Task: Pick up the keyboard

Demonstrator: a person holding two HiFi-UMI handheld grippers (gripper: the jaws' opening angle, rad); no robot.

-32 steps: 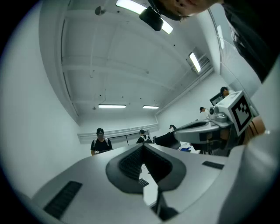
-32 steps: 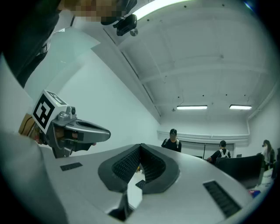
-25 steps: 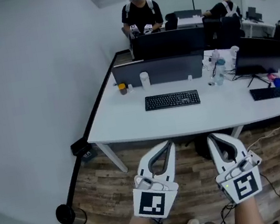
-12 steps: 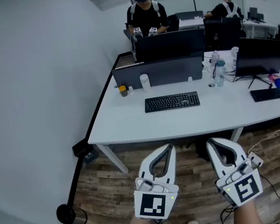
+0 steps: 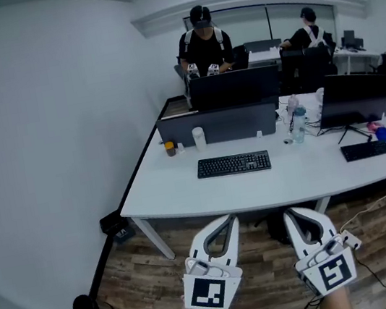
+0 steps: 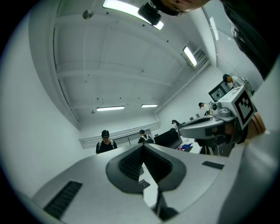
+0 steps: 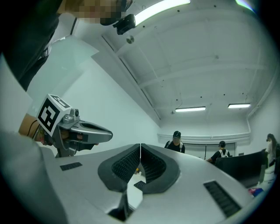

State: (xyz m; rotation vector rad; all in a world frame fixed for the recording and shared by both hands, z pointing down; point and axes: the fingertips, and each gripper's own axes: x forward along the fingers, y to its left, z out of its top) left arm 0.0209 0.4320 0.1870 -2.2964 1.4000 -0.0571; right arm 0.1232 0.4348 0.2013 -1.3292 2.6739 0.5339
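- On the white bench [image 5: 185,197], near its middle: black keyboard [image 5: 233,165], lying flat, just in front of a grey divider [image 5: 217,124].
- Short of the bench, over the wooden floor [image 5: 144,279]: left gripper [image 5: 226,221] and right gripper [image 5: 291,213], side by side, jaws closed, empty.
- Far right on the bench: possibly a second keyboard [image 5: 366,150].

Cool, even light comes from long ceiling strips [image 6: 127,9], which glare white at the top of both gripper views. The white desk [image 5: 176,186] is bright, with only soft shadow under its front edge. All views bow strongly outward (the gripper views darken to black corners).
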